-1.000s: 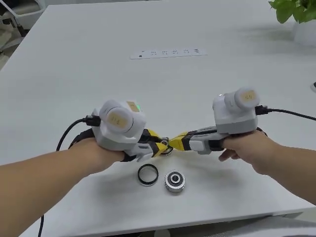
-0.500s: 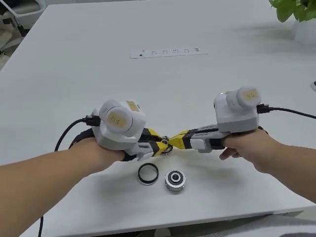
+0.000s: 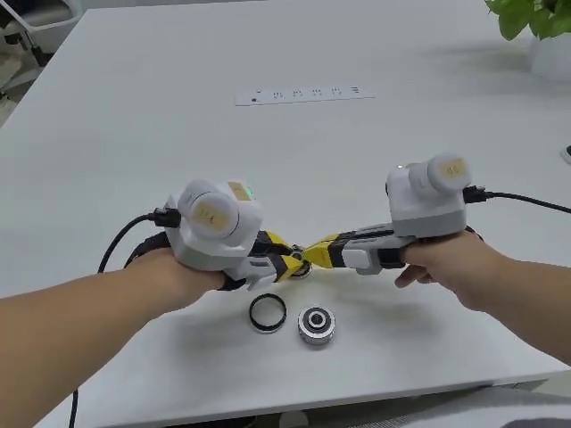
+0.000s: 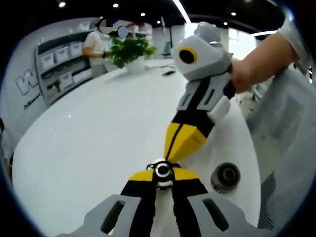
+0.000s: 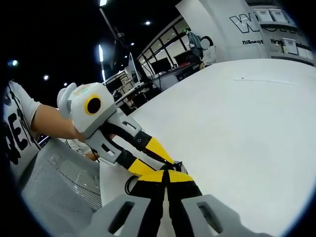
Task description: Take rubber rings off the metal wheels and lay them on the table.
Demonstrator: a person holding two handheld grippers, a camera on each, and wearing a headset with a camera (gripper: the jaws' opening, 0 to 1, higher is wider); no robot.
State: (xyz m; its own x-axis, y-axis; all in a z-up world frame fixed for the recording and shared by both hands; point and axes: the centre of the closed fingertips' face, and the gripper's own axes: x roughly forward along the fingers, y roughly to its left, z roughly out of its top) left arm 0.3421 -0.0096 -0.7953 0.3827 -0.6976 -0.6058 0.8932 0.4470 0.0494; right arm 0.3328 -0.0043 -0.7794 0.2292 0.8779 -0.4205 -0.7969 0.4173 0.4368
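A small metal wheel (image 3: 301,267) hangs just above the white table (image 3: 268,169), caught between both grippers. My left gripper (image 3: 290,265) comes in from the left and is shut on the wheel (image 4: 162,169). From the right, my right gripper (image 3: 312,257) meets it tip to tip; its jaws stand together on the wheel's rubber ring (image 5: 178,167). A loose black rubber ring (image 3: 268,314) lies flat on the table in front of the grippers. Next to it on the right rests a bare metal wheel (image 3: 316,325), also seen at the lower right as the bare wheel (image 4: 225,177).
A flush socket strip (image 3: 303,94) sits mid-table, farther back. A potted plant (image 3: 531,20) stands at the far right corner. Cables trail from both grippers, one over the left table edge (image 3: 116,254). The table's front edge (image 3: 357,397) runs close below the loose parts.
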